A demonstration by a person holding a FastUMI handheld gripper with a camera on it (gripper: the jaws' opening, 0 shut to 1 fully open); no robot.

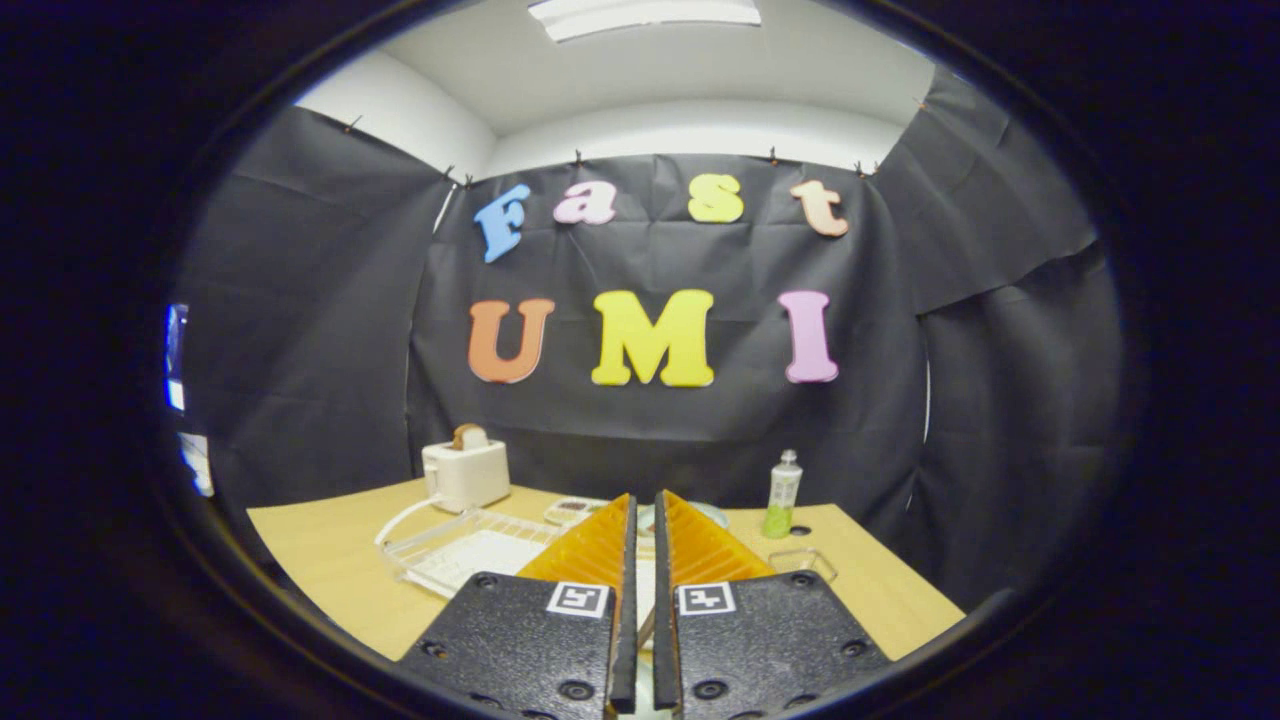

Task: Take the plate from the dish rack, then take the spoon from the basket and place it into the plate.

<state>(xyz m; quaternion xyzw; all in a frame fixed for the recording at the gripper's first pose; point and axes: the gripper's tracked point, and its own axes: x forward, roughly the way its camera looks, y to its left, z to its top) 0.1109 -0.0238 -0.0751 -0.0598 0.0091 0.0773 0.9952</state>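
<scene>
The tool (643, 520) has its fingers nearly closed, seemingly on something thin. The plate (712, 513), partly hidden beyond them mid-desk (320, 560), is judged rigid, slippery, fragile; grip its rim.

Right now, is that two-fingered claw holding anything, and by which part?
It cannot be told for sure. The gripper has its fingers nearly together, with a thin pale sliver showing in the narrow gap; whether they pinch it is unclear.
</scene>
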